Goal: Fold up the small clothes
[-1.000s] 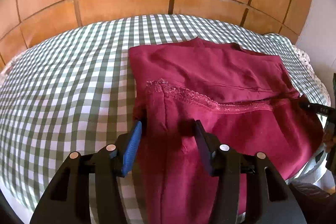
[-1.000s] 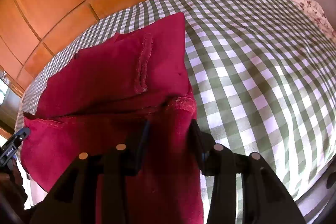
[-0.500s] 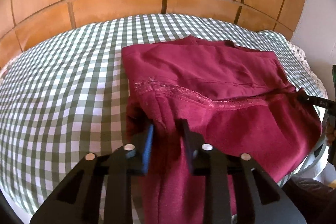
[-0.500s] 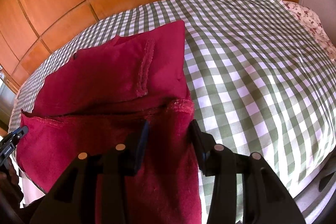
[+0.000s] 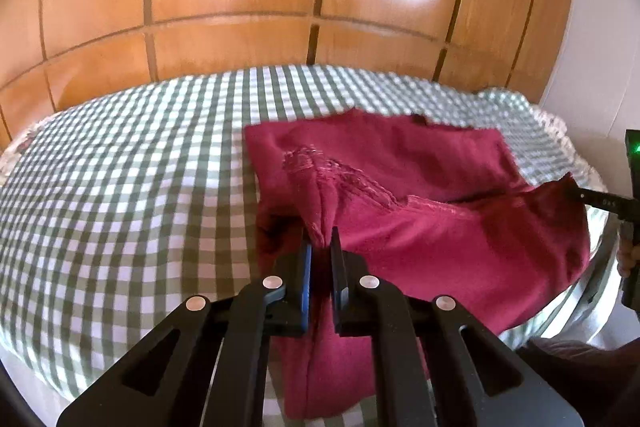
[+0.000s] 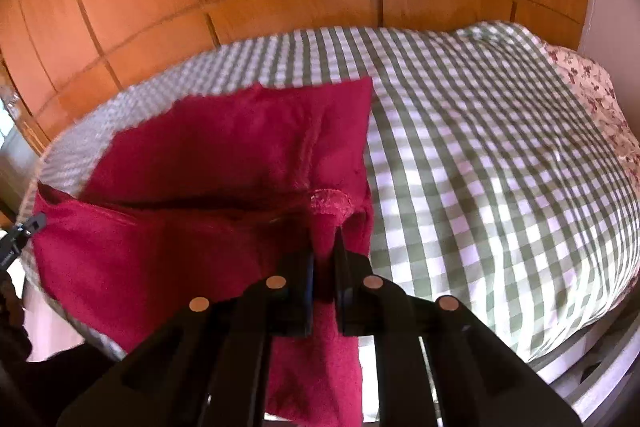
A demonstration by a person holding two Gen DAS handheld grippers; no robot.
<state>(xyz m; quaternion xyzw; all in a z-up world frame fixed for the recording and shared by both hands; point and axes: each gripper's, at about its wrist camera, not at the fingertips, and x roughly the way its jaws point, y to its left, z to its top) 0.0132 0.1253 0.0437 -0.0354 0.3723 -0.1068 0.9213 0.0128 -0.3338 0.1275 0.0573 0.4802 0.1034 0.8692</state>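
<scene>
Left claw (image 5: 321,241) pinches red garment (image 5: 440,227), its pads hidden.

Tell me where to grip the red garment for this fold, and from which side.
Grip the red garment at its two near corners, by the lace-trimmed hem, coming from the bed's near edge. That hem lies nearest and lifts freely. The left gripper and the right gripper, jaws just closed, already pinch the cloth there.

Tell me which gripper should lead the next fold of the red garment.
Neither alone, probably: the left gripper and right gripper have just closed on opposite corners of the red garment's near edge, so both should carry it over together.
</scene>
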